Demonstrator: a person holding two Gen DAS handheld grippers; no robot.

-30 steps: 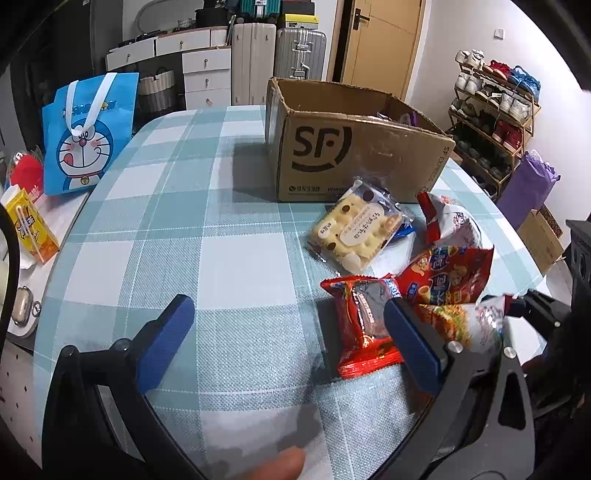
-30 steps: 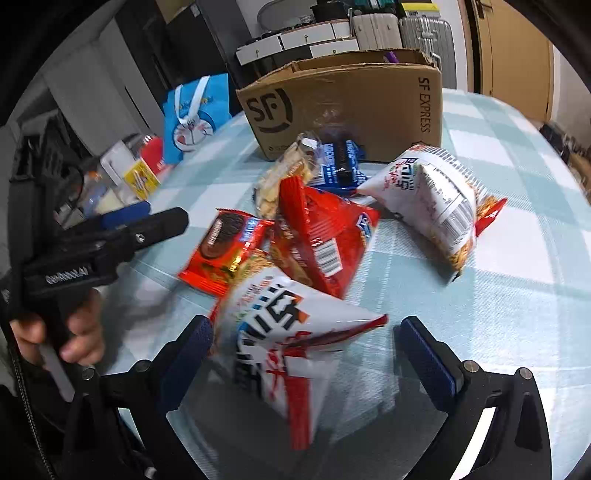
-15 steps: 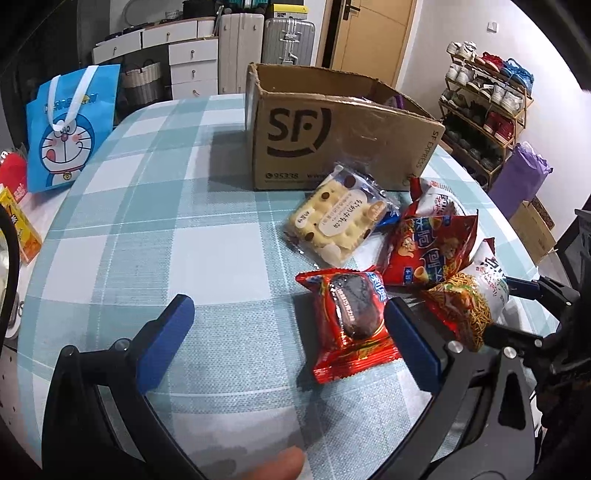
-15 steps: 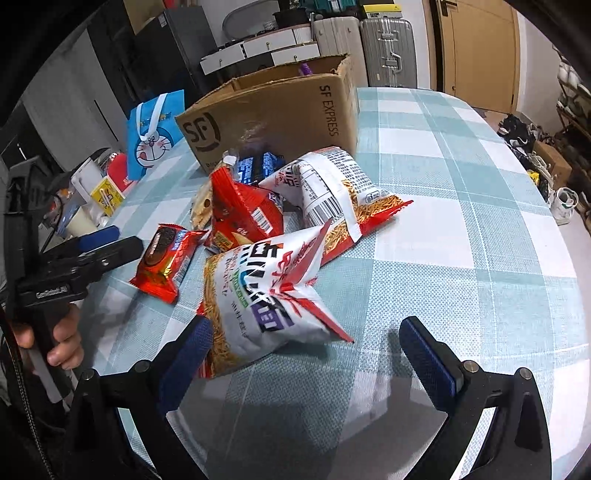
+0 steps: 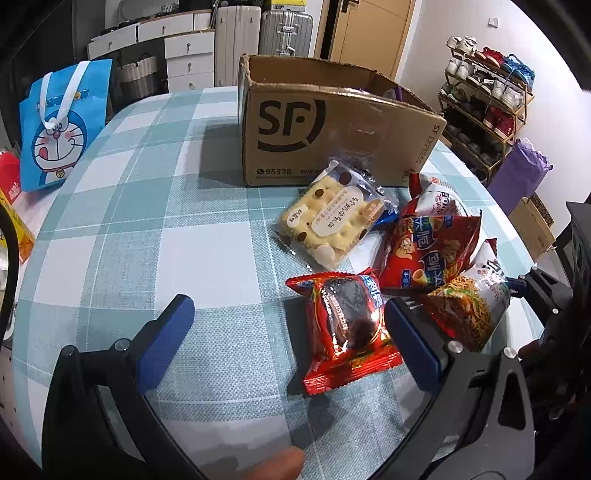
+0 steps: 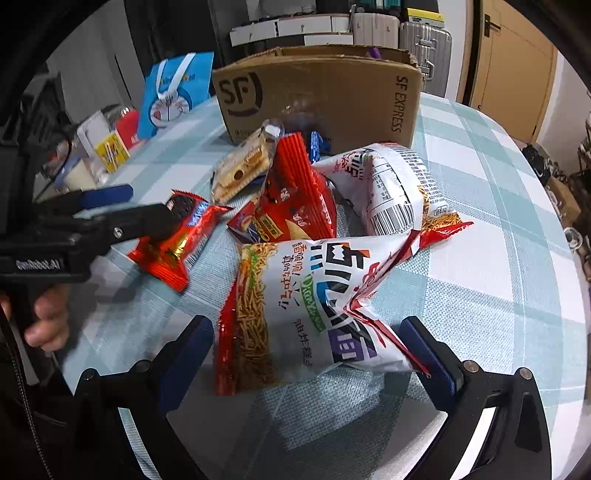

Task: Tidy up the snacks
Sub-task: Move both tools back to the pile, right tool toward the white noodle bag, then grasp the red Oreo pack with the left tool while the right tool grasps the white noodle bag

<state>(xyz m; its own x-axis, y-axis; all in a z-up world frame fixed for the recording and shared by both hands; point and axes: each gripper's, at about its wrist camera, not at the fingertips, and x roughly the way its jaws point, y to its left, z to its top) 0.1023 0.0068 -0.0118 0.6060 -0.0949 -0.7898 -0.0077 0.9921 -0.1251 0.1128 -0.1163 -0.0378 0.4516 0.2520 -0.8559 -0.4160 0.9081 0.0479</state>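
Note:
Several snack packs lie on the checked tablecloth in front of an open cardboard box. A red chocolate-pie packet lies between the fingers of my open left gripper, close to its right finger. Beyond it are a biscuit pack and a red chips bag. My right gripper is open around a white noodle-snack bag, whose right corner touches one finger. A second noodle bag lies behind.
A blue cartoon bag stands at the table's left, with a yellow box and a red item beside it. Beyond the table's right edge are a shoe rack and a purple bag. Suitcases stand behind.
The left gripper moved forward and right, so the red packet now lies between its fingers. The right gripper closed in on the noodle bag, which now fills its gap. Both stay open.

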